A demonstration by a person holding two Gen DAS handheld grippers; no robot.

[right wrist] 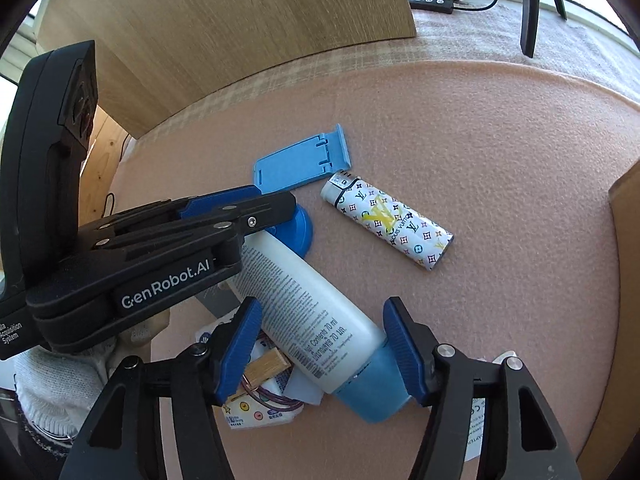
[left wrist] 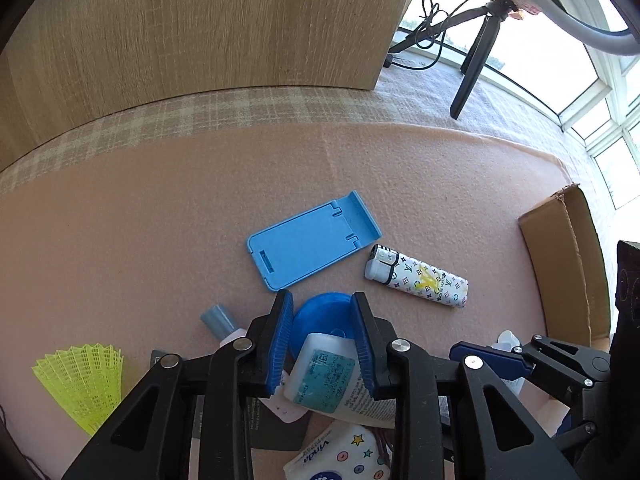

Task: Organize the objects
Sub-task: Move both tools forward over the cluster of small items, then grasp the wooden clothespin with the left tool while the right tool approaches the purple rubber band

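Pink felt tabletop (right wrist: 500,140), cluttered. Left tongs (left wrist: 322,344) apart around white plastic bottle (right wrist: 304,304); right tongs (right wrist: 320,344) apart, straddling its blue-capped end. Risk: smooth bottle rolling or slipping toward patterned white lighter (right wrist: 388,220).

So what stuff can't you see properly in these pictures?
- Blue round thing: left wrist view, partly hidden by the left gripper fingers and a small white container.
- Tissue pack: right wrist view, mostly covered by the right gripper finger and the white bottle.
- Cardboard box: both views, its inside can't be seen.
- Yellow shuttlecock: left wrist view, its base is hidden.
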